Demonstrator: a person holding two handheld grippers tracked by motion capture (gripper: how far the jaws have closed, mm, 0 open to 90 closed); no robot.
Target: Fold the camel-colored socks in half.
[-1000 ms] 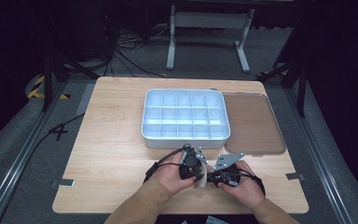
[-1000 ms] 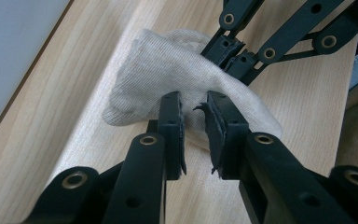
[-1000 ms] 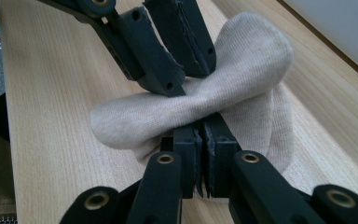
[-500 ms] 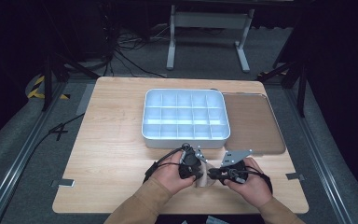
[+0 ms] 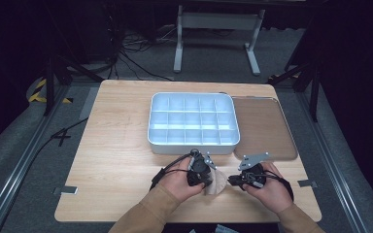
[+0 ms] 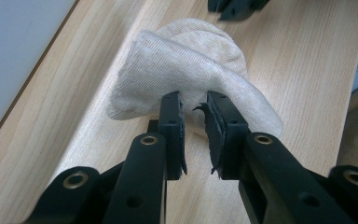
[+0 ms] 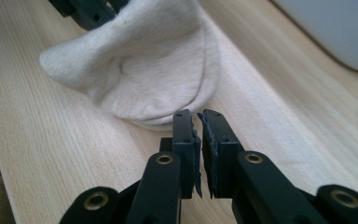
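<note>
I am pinching a fold of the cream sock (image 6: 191, 70) in my left gripper (image 6: 193, 100) on the table's (image 5: 126, 145) near edge, while my right gripper (image 7: 199, 116), jaws pressed together and empty, is pointing at its rounded end just ahead.

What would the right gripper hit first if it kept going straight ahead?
Most likely the sock: the right gripper has its jaws nearly shut, tips just short of the sock's near edge on the table.
</note>
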